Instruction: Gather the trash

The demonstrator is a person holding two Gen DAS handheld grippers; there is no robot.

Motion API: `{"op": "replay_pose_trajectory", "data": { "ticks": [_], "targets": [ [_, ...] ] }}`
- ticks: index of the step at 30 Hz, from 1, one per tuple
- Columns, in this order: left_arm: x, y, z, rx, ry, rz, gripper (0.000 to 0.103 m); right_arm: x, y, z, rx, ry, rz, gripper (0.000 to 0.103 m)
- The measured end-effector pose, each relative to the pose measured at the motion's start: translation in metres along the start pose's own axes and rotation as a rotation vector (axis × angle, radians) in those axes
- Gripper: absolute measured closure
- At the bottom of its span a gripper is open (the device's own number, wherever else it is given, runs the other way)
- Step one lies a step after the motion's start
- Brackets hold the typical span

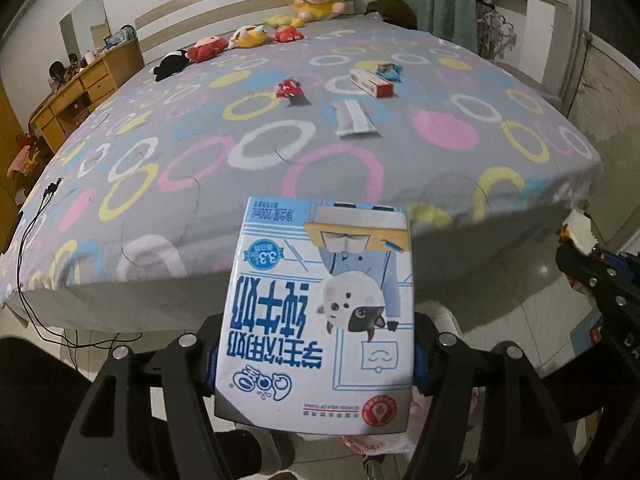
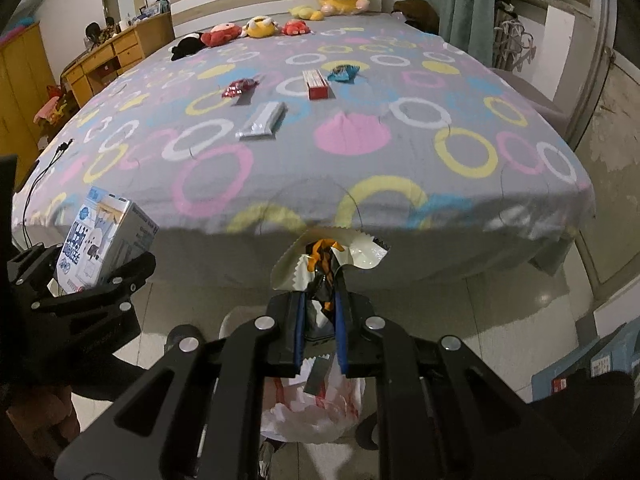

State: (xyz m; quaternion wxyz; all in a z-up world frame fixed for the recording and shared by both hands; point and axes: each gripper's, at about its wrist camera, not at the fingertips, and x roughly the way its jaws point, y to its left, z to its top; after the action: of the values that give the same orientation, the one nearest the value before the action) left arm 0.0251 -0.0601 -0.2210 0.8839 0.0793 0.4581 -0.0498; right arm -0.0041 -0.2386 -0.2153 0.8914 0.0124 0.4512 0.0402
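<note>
My left gripper (image 1: 316, 360) is shut on a blue-and-white milk carton (image 1: 320, 312), held off the foot of the bed; it also shows in the right wrist view (image 2: 104, 244). My right gripper (image 2: 320, 328) is shut on a crumpled snack wrapper (image 2: 328, 260), silver inside with orange and black print. Both are above a white and red plastic bag (image 2: 320, 404) on the floor. On the bed lie a red wrapper (image 2: 240, 87), a silver packet (image 2: 262, 121), a red-and-white box (image 2: 316, 84) and a blue wrapper (image 2: 343, 73).
The bed (image 2: 360, 152) has a grey sheet with coloured rings. Plush toys (image 2: 256, 28) line its head. A wooden dresser (image 2: 112, 56) stands at the left and black cables (image 1: 36, 232) hang over the left edge. A blue box (image 2: 596, 360) sits on the floor at right.
</note>
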Motion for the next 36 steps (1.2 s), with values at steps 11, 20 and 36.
{"op": "replay_pose_trajectory", "data": {
  "ticks": [11, 20, 36],
  "targets": [
    [0.008, -0.036, -0.042, 0.064, 0.077, -0.030, 0.038, 0.013, -0.002, -0.037, -0.005, 0.015, 0.014, 0.091],
    [0.029, -0.044, -0.065, 0.069, 0.188, -0.072, 0.038, 0.033, -0.002, -0.057, 0.006, 0.079, 0.054, 0.091],
    [0.071, -0.034, -0.084, 0.018, 0.354, -0.163, 0.038, 0.072, -0.004, -0.070, 0.037, 0.209, 0.064, 0.090]
  ]
}}
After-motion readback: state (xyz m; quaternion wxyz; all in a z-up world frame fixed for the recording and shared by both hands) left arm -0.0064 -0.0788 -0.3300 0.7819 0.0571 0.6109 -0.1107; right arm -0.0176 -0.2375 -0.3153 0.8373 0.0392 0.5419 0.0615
